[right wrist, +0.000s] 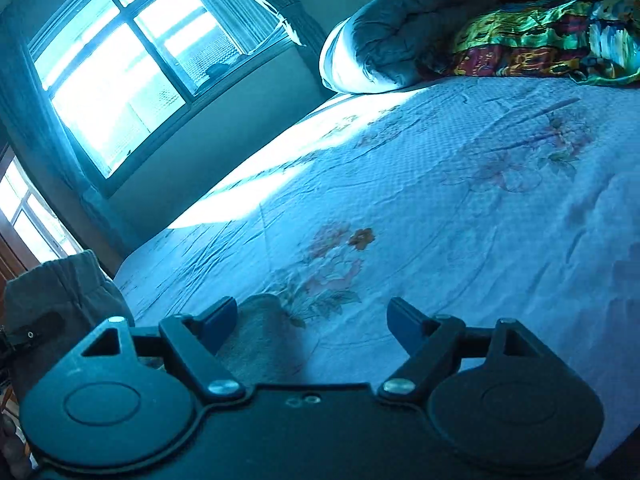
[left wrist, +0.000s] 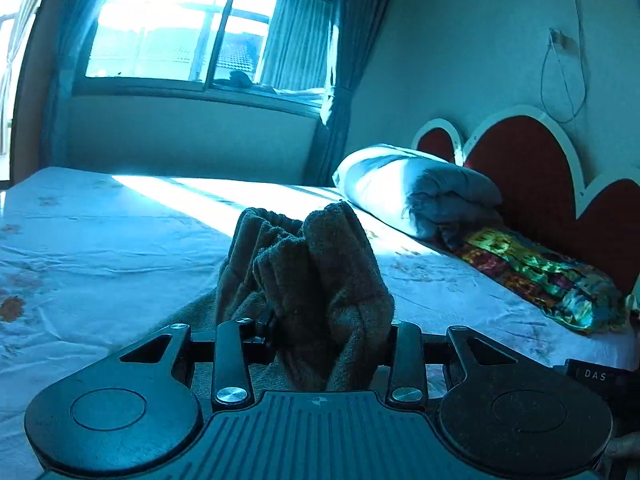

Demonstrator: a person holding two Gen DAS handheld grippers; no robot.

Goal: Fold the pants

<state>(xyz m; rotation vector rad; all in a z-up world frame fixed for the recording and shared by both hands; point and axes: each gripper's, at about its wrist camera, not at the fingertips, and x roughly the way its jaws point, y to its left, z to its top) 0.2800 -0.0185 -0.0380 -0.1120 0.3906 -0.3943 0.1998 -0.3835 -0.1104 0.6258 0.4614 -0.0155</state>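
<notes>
My left gripper (left wrist: pixel 320 326) is shut on the grey-brown fleece pants (left wrist: pixel 308 264). The bunched cloth, with its elastic waistband at the top, stands up between the jaws and hides the fingertips. It hangs just above the bed sheet (left wrist: pixel 100 240). My right gripper (right wrist: pixel 312 320) is open and empty, its blue fingertips (right wrist: pixel 218 326) spread wide low over the sheet (right wrist: pixel 440 200). A part of the pants (right wrist: pixel 260 340) lies on the bed just beside its left finger. The lifted bunch of pants (right wrist: pixel 60 292) shows at the far left of the right wrist view.
A floral bedsheet covers the bed. A folded grey quilt (left wrist: pixel 420 188) and a multicoloured satin pillow (left wrist: pixel 540 276) lie by the red heart-shaped headboard (left wrist: pixel 528 168). A bright window (left wrist: pixel 180 28) with curtains is behind the bed's far edge.
</notes>
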